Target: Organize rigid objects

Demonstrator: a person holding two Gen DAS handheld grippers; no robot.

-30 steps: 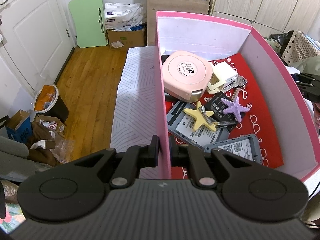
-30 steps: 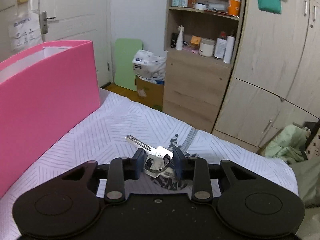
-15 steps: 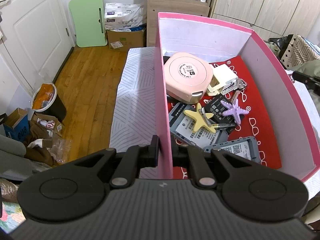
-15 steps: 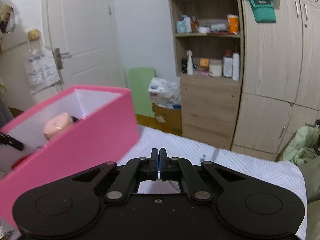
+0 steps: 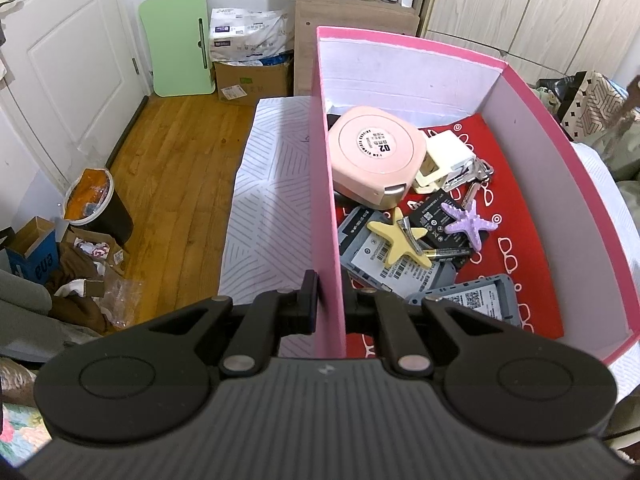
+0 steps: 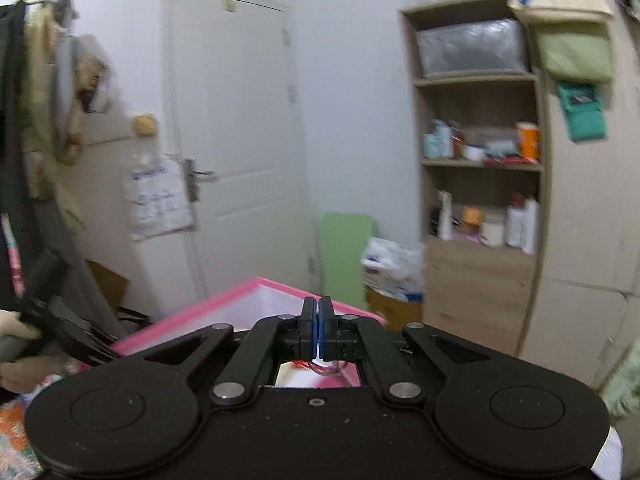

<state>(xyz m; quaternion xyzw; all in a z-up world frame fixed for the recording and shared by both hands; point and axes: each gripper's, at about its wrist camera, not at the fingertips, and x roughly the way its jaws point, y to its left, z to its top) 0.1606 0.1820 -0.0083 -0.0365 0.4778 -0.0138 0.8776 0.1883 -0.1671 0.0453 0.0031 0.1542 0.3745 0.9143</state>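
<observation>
The right hand-held gripper, jaws pressed together on a thin, barely visible key, hangs over the pink box lying ahead and below, whose near wall the left hand-held gripper clamps.

home bedroom: bed, wardrobe, cluttered shelves

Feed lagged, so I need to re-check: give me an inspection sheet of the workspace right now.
Surface: striped bed cover, pink box on it.
Job's things: in the box, pink round case, yellow starfish, purple starfish, keys, charger, grey drives.
Clutter: bin, cardboard on floor.
Tools: left tool shut on pink box wall; right tool shut, apparently on a key.
Cables: nothing seen.
Surroundings: door, shelves, wardrobe.
</observation>
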